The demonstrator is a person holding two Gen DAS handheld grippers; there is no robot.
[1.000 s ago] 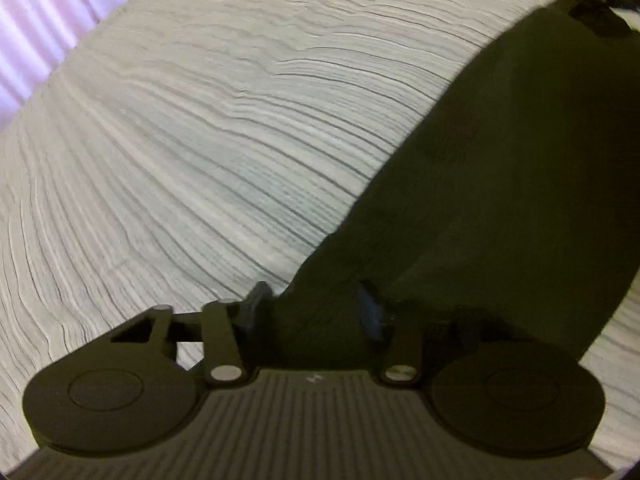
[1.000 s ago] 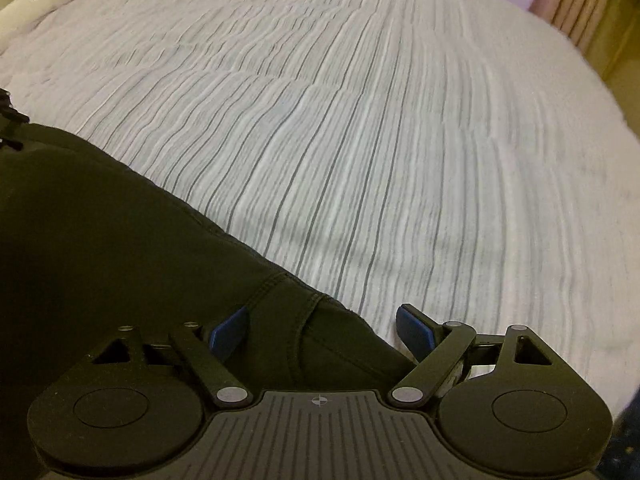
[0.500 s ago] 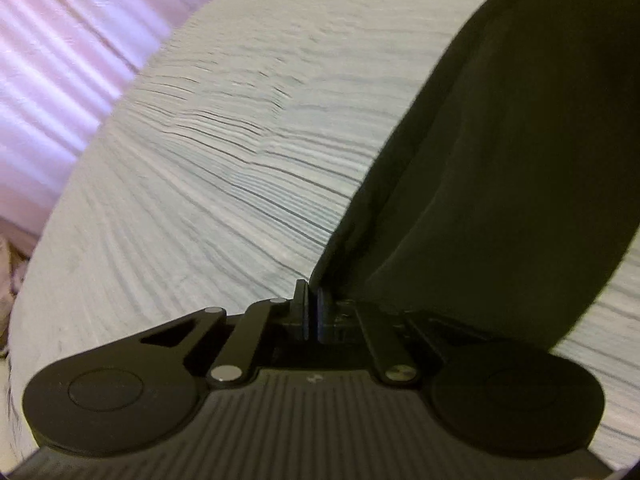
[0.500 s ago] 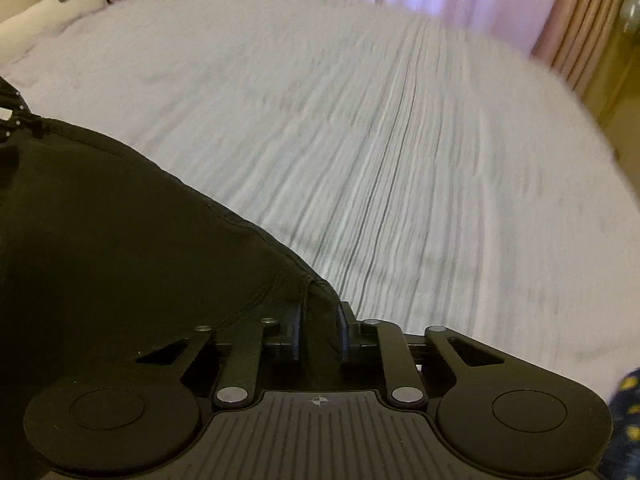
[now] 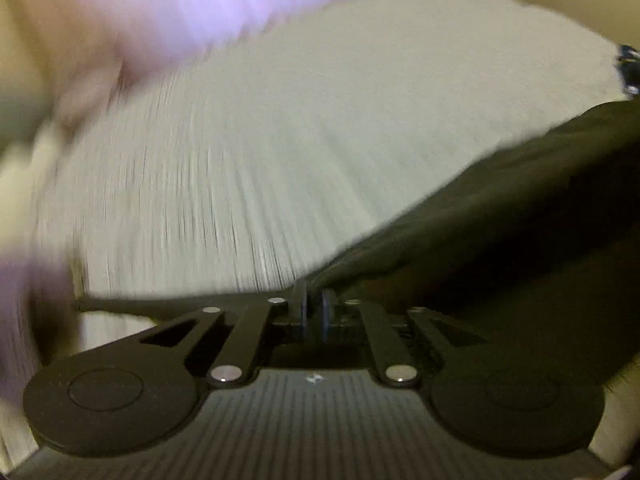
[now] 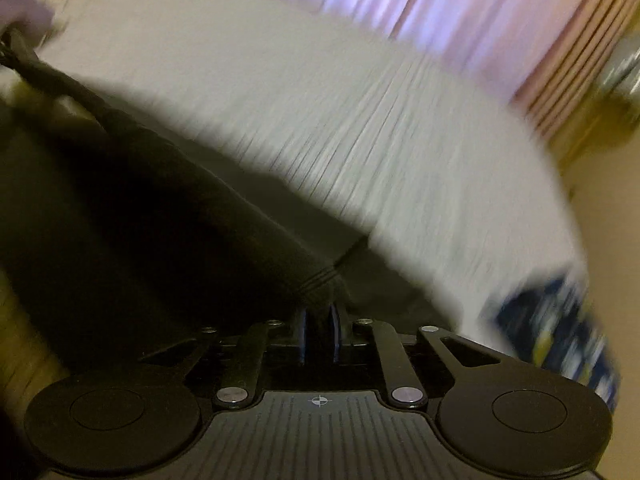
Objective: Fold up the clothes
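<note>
A dark olive-black garment (image 5: 500, 216) is lifted off the striped white bed (image 5: 280, 140). My left gripper (image 5: 314, 304) is shut on one corner of it; the cloth stretches away to the right. My right gripper (image 6: 319, 320) is shut on another corner of the garment (image 6: 140, 200), at a stitched hem, and the cloth stretches away to the left. Both views are blurred by motion. The other gripper shows faintly at the far edge of each view.
Pink curtains (image 6: 460, 12) hang behind the bed (image 6: 360, 120). A blue patterned item (image 6: 560, 328) lies at the bed's right edge. Pale pillows (image 5: 24, 152) show at the left of the left wrist view.
Both grippers closed on the garment's corners, then lifted it off the bed. The views now tilt up toward the curtains and blur with motion.
</note>
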